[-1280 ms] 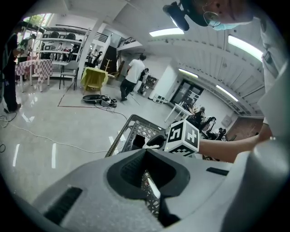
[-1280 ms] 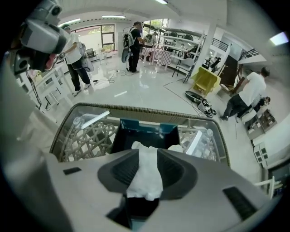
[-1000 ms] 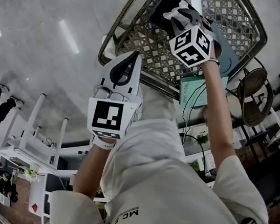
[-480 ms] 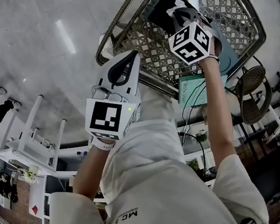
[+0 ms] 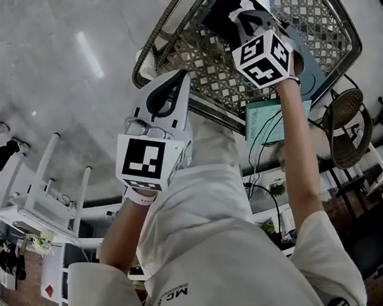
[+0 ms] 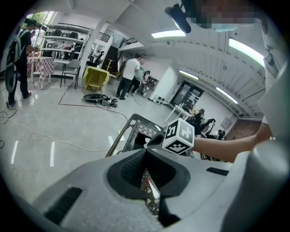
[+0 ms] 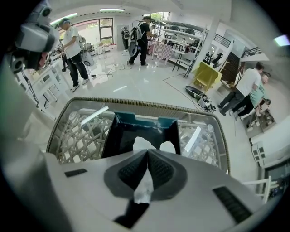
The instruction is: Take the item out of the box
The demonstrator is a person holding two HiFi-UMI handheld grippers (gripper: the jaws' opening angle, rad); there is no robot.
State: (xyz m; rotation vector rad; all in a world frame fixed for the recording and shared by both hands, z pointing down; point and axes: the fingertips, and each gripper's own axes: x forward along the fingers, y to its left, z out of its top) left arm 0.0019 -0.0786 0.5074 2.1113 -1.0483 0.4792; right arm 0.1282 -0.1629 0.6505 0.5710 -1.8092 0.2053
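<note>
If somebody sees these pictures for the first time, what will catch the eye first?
First comes the right gripper, whose jaws have just closed on a crumpled white item inside the dark open box with teal flaps. The box stands on a glass-topped wicker lattice table. The left gripper, jaws shut and empty, is held near the table's rim.

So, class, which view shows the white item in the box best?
The right gripper view: the white item is pinched in the just-closed right tongs over the box. In the head view those tongs mostly hide it; the left gripper view leaves it unclear.
</note>
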